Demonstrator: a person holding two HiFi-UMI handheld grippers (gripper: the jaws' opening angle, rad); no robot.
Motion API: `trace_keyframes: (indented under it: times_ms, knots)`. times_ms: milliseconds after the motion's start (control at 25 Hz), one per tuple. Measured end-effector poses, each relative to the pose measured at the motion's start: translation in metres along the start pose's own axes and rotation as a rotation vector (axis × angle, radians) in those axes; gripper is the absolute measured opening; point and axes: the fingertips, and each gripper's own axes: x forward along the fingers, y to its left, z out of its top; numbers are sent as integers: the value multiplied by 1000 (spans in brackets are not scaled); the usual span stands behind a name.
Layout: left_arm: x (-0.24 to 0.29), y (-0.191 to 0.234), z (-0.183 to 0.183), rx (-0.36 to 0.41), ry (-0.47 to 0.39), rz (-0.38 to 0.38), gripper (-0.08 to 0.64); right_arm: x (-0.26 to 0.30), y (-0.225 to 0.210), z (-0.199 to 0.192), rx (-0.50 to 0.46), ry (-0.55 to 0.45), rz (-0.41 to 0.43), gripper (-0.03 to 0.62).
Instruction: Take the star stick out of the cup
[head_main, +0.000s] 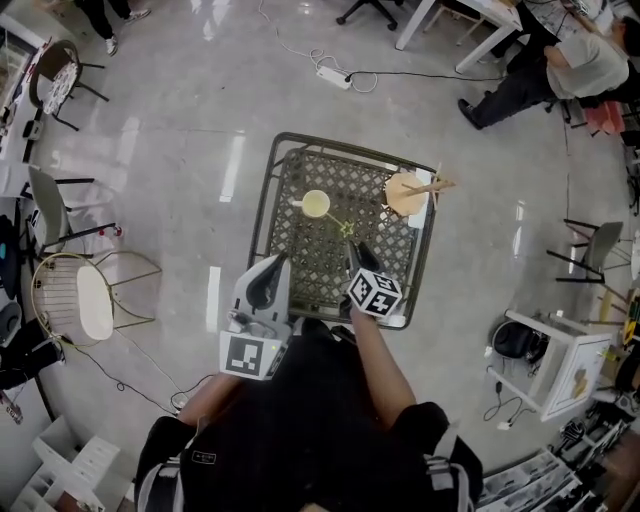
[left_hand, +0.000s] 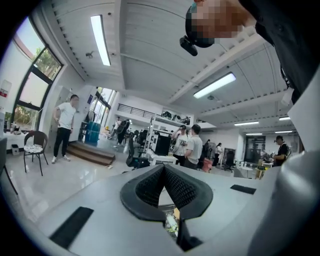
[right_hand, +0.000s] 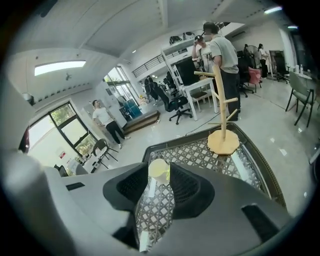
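Note:
A pale yellow cup (head_main: 316, 204) stands on the dark lattice table (head_main: 300, 262). A thin yellow-green star stick (head_main: 346, 229) lies slanted between the cup and my right gripper (head_main: 353, 251); I cannot tell whether its far end touches the cup. In the right gripper view the right gripper (right_hand: 159, 169) stands open, nothing pressed between its pads, with the cup (right_hand: 159, 173) beyond the gap and a pale strip (right_hand: 144, 239) on the lattice below. My left gripper (head_main: 272, 263) is at the table's near left edge. In its own view the left gripper (left_hand: 164, 170) points up at the ceiling, pads together.
A wooden peg stand (head_main: 408, 192) (right_hand: 223, 142) sits at the table's far right corner. Wire chairs (head_main: 95, 300) stand on the floor to the left, a white cart (head_main: 560, 360) to the right, a power strip (head_main: 333, 76) behind. Several people stand around the room.

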Motion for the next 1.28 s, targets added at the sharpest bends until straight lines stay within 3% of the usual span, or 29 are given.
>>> trace_keyframes:
  times_ms: [560, 720, 880, 1280]
  knots:
    - [15, 17, -12, -13, 40, 19, 15, 66, -28, -31, 38, 148, -52, 127]
    - [13, 18, -13, -11, 46, 21, 15, 72, -29, -37, 56, 167, -34, 126]
    - [8, 20, -16, -8, 52, 32, 15, 74, -27, -40, 73, 167, -17, 25]
    - [-13, 3, -6, 13, 16, 43, 15, 51, -19, -27, 43, 116, 8, 21]
